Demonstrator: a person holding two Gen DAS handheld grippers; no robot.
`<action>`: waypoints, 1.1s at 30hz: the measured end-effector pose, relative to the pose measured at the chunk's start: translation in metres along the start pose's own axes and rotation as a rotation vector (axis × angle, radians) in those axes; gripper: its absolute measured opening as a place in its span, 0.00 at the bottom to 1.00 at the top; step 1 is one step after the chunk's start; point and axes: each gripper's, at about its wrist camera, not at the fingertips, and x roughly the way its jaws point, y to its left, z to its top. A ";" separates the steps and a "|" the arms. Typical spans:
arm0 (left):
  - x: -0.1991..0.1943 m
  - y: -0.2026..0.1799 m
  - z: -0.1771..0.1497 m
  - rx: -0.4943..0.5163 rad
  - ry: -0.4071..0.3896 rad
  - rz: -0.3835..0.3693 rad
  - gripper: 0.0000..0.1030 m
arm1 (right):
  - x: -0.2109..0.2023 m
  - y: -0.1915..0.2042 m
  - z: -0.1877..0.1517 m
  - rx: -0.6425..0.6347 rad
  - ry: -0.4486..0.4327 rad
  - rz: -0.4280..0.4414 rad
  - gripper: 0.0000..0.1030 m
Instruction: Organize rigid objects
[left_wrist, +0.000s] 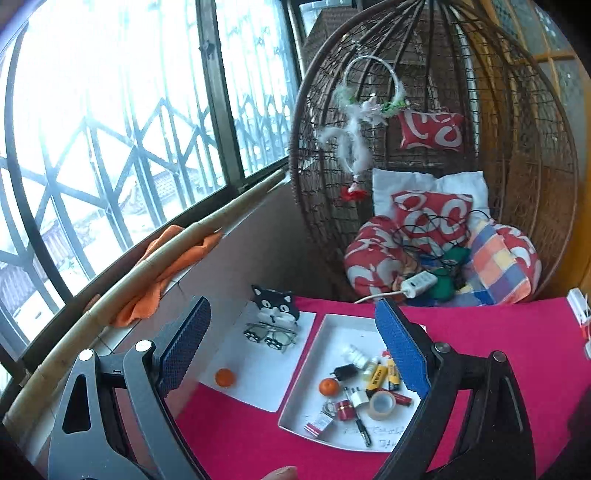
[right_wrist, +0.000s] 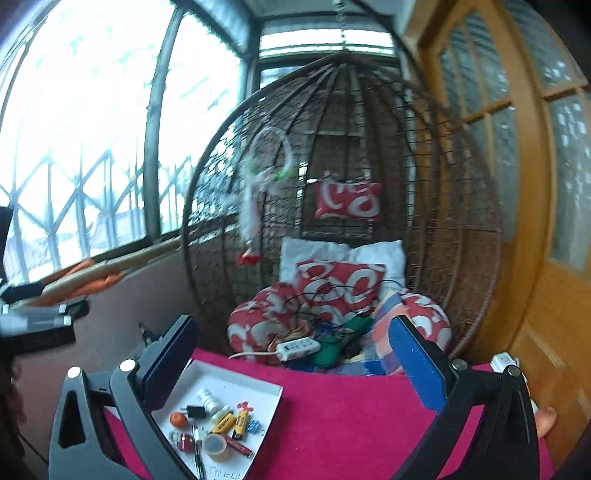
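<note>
A counter (left_wrist: 480, 332) draped in magenta cloth stands on a glazed balcony. Past both tongs hangs a wicker egg chair (left_wrist: 517, 155) stuffed with red-and-white cushions (left_wrist: 432, 214), a checked cushion (left_wrist: 495, 262), tangled black cables and a white power strip (left_wrist: 417, 285). Barred windows (left_wrist: 110, 147) run along the left side, with a bamboo pole (left_wrist: 147, 266) and an orange rag (left_wrist: 166, 273) on the sill; a wooden door with frosted panes (right_wrist: 535, 184) stands to the right.

The left tongs (left_wrist: 291, 354) are spread wide and hold nothing. Between their tips lies a white tray (left_wrist: 332, 325) holding a tangerine (left_wrist: 328, 386), tape roll (left_wrist: 382, 404), black plug (left_wrist: 345, 371), pen (left_wrist: 364, 430), white bottle (left_wrist: 354, 355), a small red jar (left_wrist: 344, 409) and yellow tubes (left_wrist: 375, 376) with black print too small to read. Handwriting on the tray's near floor is not legible. Left of the tray, a white sheet (left_wrist: 255, 365) carries a second tangerine (left_wrist: 225, 377), a cat-shaped holder (left_wrist: 275, 306) and glasses (left_wrist: 267, 334).

The right tongs (right_wrist: 295, 354) are likewise wide open and empty; the tray (right_wrist: 266, 391) sits by their left finger (right_wrist: 173, 354).
</note>
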 end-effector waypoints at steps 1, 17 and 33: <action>-0.001 0.001 -0.003 -0.013 0.010 -0.008 0.89 | -0.003 -0.004 0.002 0.014 -0.005 -0.010 1.00; -0.031 -0.023 -0.035 -0.026 0.128 -0.161 0.89 | -0.059 -0.049 -0.001 0.080 -0.055 0.099 1.00; -0.042 -0.041 -0.049 -0.033 0.163 -0.207 0.89 | -0.062 -0.050 -0.028 0.084 0.066 0.164 1.00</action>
